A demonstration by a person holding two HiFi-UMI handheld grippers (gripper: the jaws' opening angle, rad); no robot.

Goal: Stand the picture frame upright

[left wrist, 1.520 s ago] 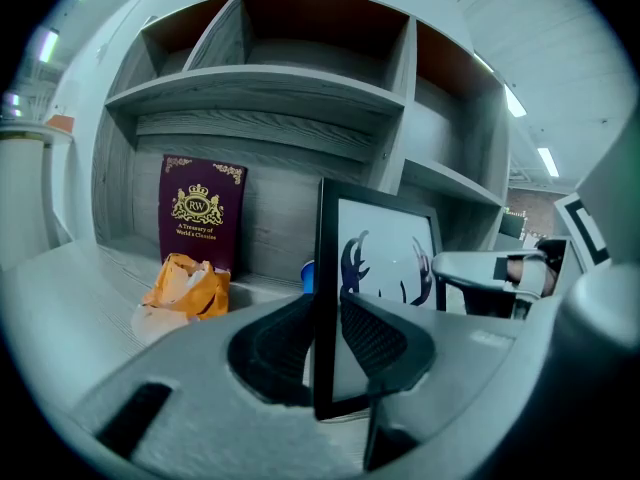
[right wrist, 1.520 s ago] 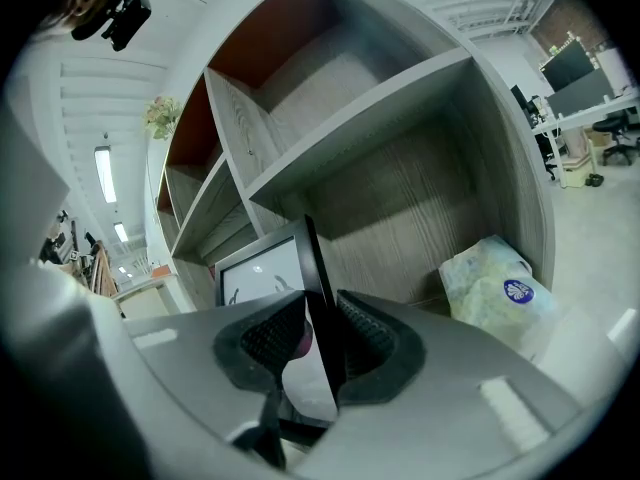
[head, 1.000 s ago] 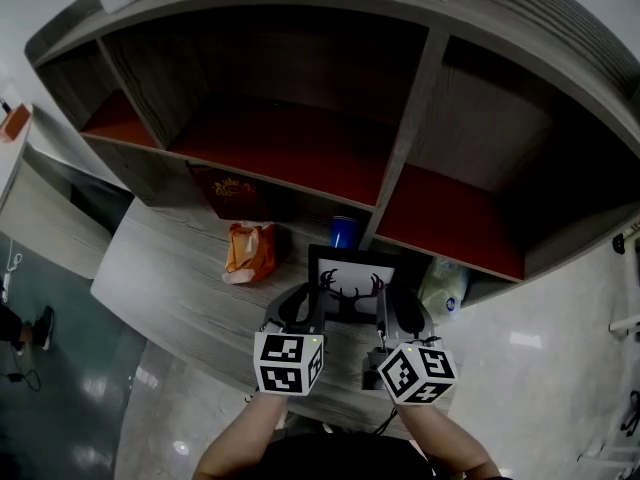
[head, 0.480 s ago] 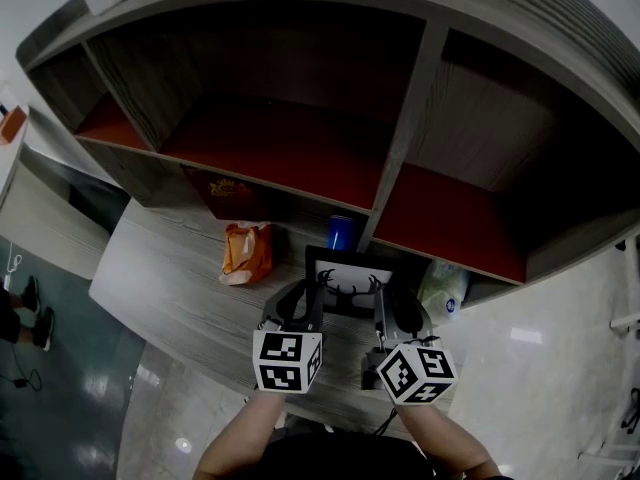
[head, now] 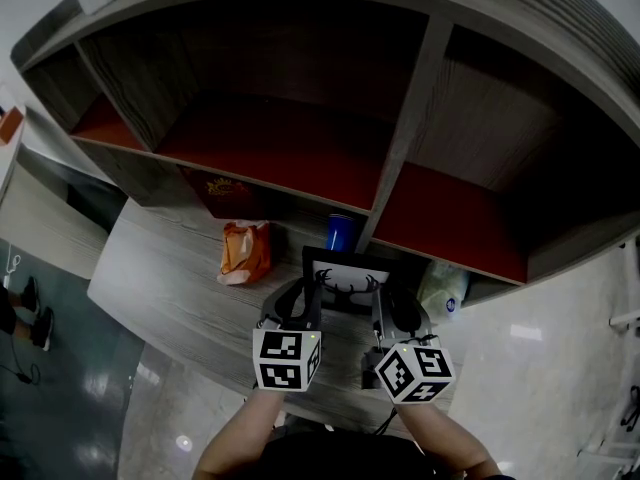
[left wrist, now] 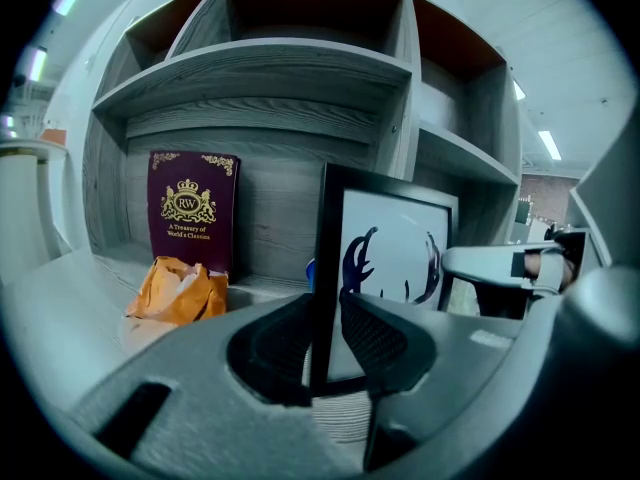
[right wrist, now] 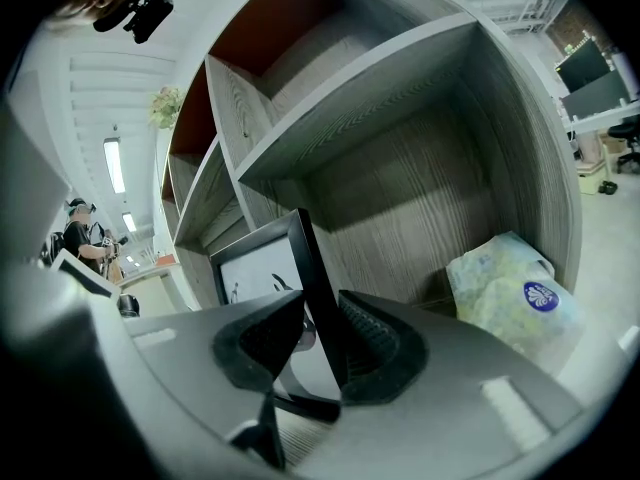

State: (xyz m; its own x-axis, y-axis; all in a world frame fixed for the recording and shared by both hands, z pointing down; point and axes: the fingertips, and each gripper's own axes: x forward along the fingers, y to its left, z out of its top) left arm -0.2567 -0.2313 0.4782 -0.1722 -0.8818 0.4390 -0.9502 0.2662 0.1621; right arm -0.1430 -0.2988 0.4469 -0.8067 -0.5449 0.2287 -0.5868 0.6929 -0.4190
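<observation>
Seen lower centre in head view, the picture frame (head: 346, 286) is held upright w/ its base at the table (head: 170, 293). Its left edge is gripped by the left tool (left wrist: 325, 340), right edge by the right tool (right wrist: 322, 340); both are part-closed, pads pressed on the black moulding. An orange bag (head: 245, 251) is seen to its left.

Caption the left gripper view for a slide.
Left gripper clamps the left edge of the picture frame, held near upright; purple book behind.
</observation>
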